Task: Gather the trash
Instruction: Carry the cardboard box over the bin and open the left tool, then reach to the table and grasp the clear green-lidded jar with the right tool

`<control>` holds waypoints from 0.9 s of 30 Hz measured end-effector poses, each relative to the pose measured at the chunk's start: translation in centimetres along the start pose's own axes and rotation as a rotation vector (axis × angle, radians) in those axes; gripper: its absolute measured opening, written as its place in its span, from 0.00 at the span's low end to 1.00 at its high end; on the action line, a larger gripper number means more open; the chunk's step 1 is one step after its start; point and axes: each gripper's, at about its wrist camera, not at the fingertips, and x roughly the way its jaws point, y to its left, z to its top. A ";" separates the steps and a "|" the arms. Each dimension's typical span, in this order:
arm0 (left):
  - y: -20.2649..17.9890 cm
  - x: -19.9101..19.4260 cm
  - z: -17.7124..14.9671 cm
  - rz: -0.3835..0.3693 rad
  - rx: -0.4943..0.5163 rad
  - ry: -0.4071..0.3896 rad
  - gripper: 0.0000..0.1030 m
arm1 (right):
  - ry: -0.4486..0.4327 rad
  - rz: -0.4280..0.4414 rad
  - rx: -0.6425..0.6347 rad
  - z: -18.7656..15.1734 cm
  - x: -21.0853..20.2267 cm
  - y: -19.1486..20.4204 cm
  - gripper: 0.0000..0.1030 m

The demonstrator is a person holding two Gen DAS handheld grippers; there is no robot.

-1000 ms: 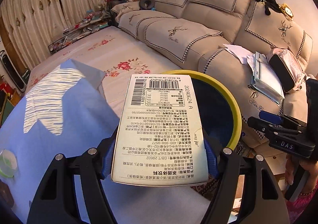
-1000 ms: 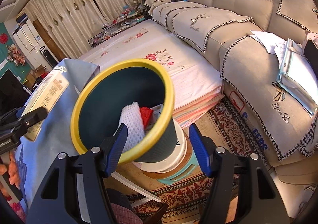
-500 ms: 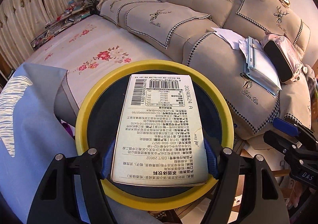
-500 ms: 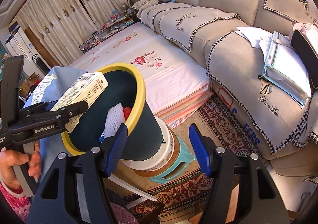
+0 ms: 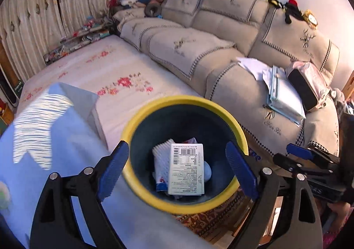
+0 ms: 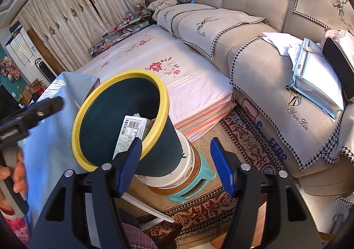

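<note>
My left gripper [image 5: 177,167] has just been opening; its jaws stand spread above the yellow-rimmed bin [image 5: 240,136], nothing between them; the carton [image 5: 185,169] lies inside the bin on other rubbish; my right gripper [image 6: 174,165] is half spread, its left finger [image 6: 130,160] at the bin's outer wall, whether it presses I cannot tell.

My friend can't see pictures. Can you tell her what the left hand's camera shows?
A white carton lies inside a yellow-rimmed bin, on other trash. The left gripper above it, just opened, holds nothing. A beige sofa stands behind.
</note>
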 end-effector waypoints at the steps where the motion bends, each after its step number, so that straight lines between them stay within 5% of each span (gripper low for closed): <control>1: 0.7 -1.4 -0.3 0.009 -0.007 -0.022 0.88 | 0.000 0.002 -0.009 0.0 -0.1 0.5 0.60; 9: 9.5 -12.1 -5.3 0.108 -0.181 -0.166 0.89 | 0.010 0.050 -0.149 0.2 0.0 7.3 0.62; 16: 18.7 -20.3 -11.8 0.307 -0.348 -0.262 0.90 | 0.029 0.126 -0.329 0.3 0.5 16.5 0.65; 22: 25.1 -25.3 -18.8 0.526 -0.462 -0.264 0.92 | 0.056 0.207 -0.497 0.3 1.3 26.1 0.65; 27: 29.4 -26.9 -23.9 0.635 -0.564 -0.253 0.92 | 0.087 0.308 -0.614 -0.2 1.8 35.2 0.65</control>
